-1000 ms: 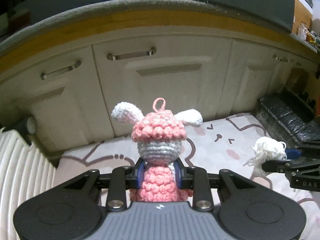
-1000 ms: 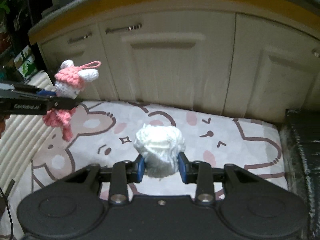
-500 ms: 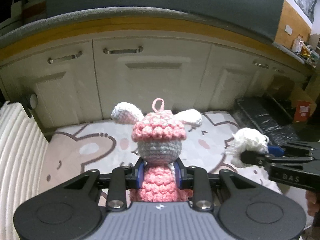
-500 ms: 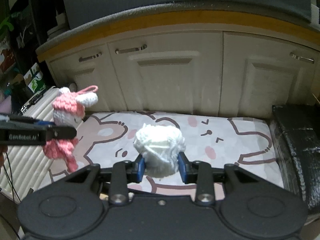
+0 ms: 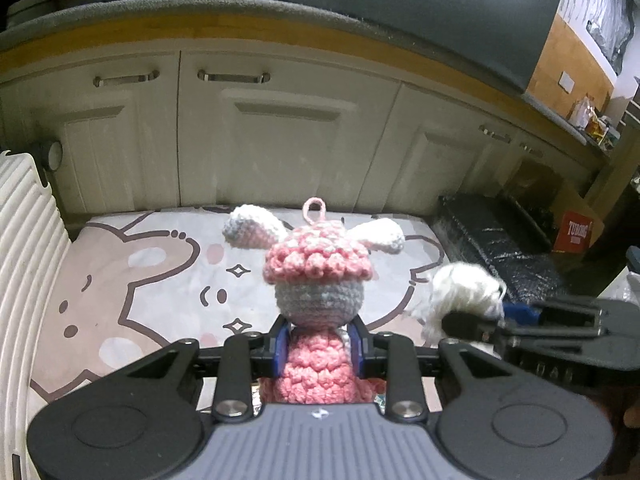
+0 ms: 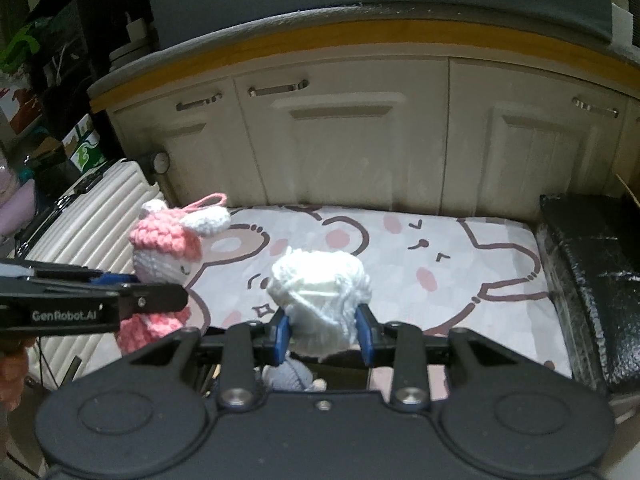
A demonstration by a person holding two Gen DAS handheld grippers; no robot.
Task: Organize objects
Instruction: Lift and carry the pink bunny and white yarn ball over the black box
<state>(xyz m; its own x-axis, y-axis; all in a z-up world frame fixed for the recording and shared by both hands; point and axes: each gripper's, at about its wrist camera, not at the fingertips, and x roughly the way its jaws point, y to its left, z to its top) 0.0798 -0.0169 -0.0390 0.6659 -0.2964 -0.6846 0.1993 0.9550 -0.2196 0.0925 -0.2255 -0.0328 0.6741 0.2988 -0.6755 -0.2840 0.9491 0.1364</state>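
Above the cartoon-printed floor mat [image 5: 132, 280], two crocheted items are held aloft in transit.

The left tongs [image 5: 320, 346] are closed on the body of a pink-and-white crocheted bunny doll [image 5: 318, 276]; the right tongs [image 6: 324, 334] are clamped on a white ball of yarn [image 6: 320, 292], just beside the doll. Both items are clear of the mat, before cream cabinet doors [image 6: 340, 136]. The carry step is judged in hand. No receptacle is identified; a grey knitted item [image 6: 290, 376] is partly seen below the right tongs. A destination must next be located, then each item lowered and released.
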